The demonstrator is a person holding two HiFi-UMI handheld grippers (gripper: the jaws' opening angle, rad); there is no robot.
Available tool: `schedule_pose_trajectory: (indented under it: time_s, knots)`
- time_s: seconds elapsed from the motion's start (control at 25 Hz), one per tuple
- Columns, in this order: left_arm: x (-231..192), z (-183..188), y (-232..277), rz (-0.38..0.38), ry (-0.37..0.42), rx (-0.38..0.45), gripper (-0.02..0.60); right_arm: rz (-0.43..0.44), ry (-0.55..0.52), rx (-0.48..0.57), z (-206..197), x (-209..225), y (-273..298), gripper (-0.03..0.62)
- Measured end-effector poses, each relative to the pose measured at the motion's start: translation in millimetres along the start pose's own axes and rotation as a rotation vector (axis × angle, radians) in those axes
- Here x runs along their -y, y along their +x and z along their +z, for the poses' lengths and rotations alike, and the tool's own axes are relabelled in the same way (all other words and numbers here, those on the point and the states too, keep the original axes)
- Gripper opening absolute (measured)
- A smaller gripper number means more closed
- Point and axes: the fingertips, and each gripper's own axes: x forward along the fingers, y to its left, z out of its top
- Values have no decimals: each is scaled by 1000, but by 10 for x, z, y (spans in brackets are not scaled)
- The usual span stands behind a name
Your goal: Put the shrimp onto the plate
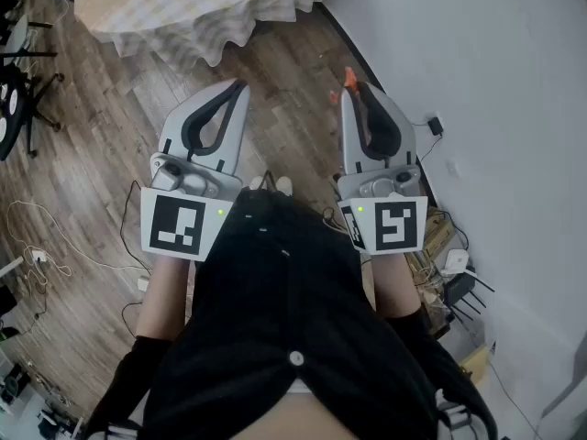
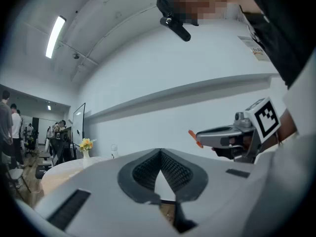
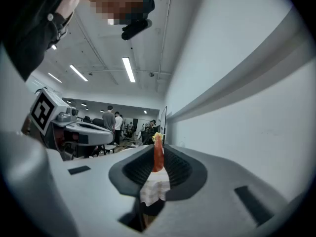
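Note:
A thin orange-red shrimp [image 3: 158,155] stands upright between the dark pads of my right gripper [image 3: 158,148], which is shut on it. In the head view the shrimp [image 1: 348,77] pokes out at the tip of the right gripper [image 1: 352,88], held level above the wooden floor. My left gripper [image 1: 241,86] is level beside it, its jaws closed together at the tip with nothing between them. The left gripper view shows its pads [image 2: 143,171] meeting at a point and the shrimp [image 2: 195,138] on the other gripper. No plate is in any view.
A round table with a checked cloth [image 1: 183,12] stands ahead at the top of the head view, and a vase of yellow flowers [image 2: 86,145] sits on it. A white wall [image 1: 495,62] runs along the right. Cables [image 1: 41,255] lie on the floor. People stand far back.

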Motion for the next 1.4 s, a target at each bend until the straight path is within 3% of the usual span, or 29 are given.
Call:
schedule_pose_trajectory:
  time_s: [1.4]
  knots:
    - [-80, -16, -459, -23, -10, 27, 0, -63, 15, 0, 130, -353, -254, 46]
